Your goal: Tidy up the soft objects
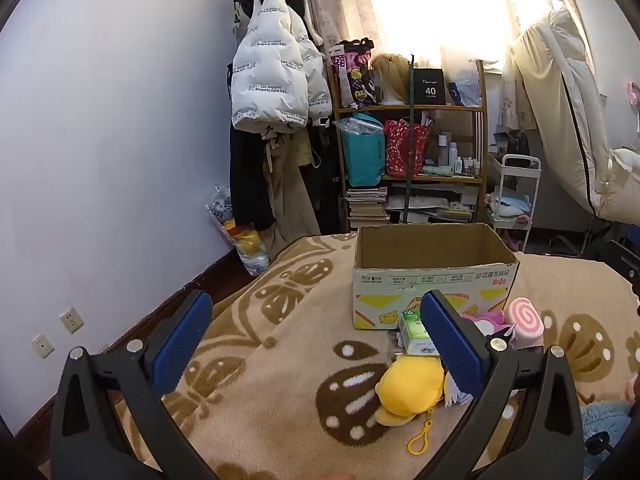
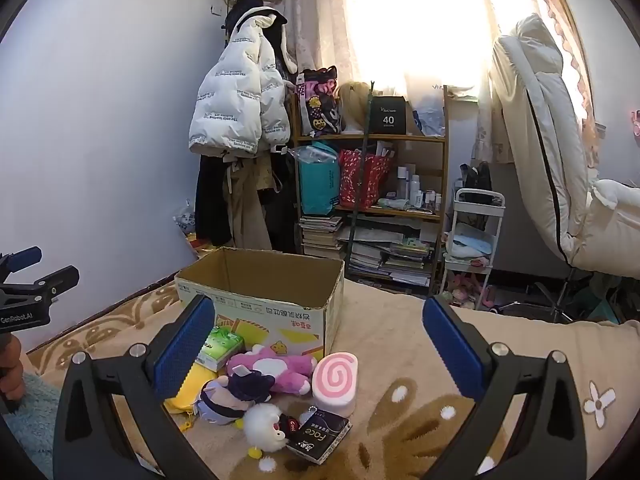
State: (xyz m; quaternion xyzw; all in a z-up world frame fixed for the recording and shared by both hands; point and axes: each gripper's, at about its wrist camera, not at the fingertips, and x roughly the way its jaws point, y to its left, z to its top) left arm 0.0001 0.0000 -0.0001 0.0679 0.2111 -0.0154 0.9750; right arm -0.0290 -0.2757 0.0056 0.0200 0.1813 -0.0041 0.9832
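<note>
Soft toys heaped on blanket (image 2: 400, 344) just before open box (image 2: 264, 280): pink plush (image 2: 276, 366), swirl roll (image 2: 335, 380), yellow plush (image 1: 412, 390), tissue pack (image 2: 220, 348). Left tongs (image 1: 316, 344) and right tongs (image 2: 318, 352) spread wide above bed, pinching nothing.

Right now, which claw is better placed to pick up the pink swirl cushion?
Probably the right claw: it is open and the pink swirl cushion lies between its fingers' line of reach. From the left claw, the cushion sits off to the far side.
</note>
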